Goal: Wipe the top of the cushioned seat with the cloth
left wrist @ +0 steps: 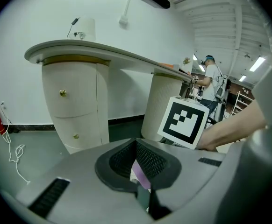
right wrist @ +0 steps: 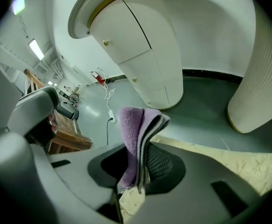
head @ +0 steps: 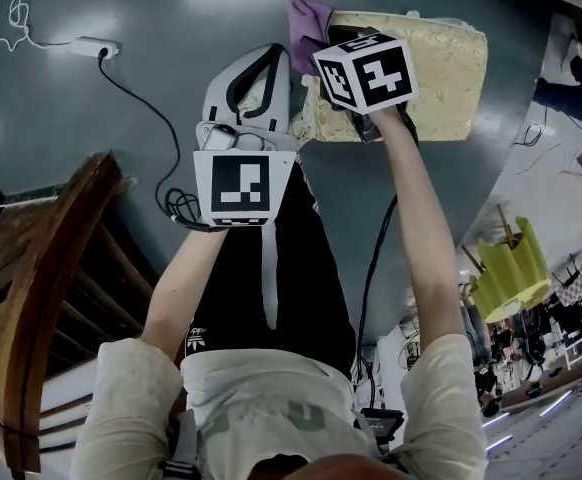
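Currently the right gripper [right wrist: 137, 174] has its jaws clamped on a folded purple cloth [right wrist: 137, 134], which sits at the far left corner of the cream cushioned seat [head: 436, 73]. The left gripper [left wrist: 137, 169] hovers just beside the seat's left edge, jaws drawn together. A thin purple sliver [left wrist: 141, 176] shows in their seam; whether it is pinched cannot be told.

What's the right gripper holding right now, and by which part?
The cloth. The right gripper is shut on its lower part. The folded top stands free past the jaws, above the seat.
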Demonstrator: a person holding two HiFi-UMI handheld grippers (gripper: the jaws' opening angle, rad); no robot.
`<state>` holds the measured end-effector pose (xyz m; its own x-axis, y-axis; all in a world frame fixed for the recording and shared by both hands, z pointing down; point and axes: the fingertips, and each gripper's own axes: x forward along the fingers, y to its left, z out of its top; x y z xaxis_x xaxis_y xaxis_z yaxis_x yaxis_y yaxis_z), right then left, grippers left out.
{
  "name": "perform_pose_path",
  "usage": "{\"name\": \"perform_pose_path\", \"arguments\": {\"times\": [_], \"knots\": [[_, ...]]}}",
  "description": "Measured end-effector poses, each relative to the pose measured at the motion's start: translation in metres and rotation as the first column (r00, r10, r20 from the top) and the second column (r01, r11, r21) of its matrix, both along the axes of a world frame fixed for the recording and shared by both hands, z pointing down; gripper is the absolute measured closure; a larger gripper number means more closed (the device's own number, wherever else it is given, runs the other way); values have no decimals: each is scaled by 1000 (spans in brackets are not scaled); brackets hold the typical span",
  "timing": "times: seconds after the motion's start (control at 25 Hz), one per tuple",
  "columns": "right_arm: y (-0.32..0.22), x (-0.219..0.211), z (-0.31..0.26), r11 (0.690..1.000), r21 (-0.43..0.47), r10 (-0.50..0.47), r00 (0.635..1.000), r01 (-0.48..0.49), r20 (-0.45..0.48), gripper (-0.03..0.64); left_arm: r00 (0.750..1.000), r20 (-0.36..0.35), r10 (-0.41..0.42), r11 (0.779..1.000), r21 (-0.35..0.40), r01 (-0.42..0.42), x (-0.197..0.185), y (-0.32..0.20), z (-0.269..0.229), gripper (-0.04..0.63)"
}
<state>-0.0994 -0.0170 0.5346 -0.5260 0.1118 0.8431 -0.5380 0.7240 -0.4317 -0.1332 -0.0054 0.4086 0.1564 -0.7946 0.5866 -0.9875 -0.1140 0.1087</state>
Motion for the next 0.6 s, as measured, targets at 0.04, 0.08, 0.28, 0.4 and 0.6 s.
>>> {"name": "perform_pose_path", "arguments": {"times": [0.04, 0.08, 0.28, 0.4, 0.6], "knots": [[-1, 0, 1, 1000, -1, -4, 1000, 4, -5, 525, 1000, 1, 0, 1000, 2, 0, 0, -1, -1, 589], [-1, 1, 2, 1000, -2, -8, 1000, 8, -10, 525, 1000, 0, 0, 1000, 3, 0, 1, -2, -2, 589], [-2, 8, 4, 1000, -8, -9, 1000, 9, -23, 525, 1000, 4, 21, 1000, -3, -21, 8, -7, -2, 589], [-7, 13, 3, 1000, -12, 0, 1000, 0, -19, 525, 1000, 7, 25, 1000, 14, -25, 13, -15, -6, 589], [-14, 31, -6, 1000, -11, 23, 1000, -23, -5, 525, 998, 4, 64, 998, 22, -64, 29, -20, -10, 589]]}}
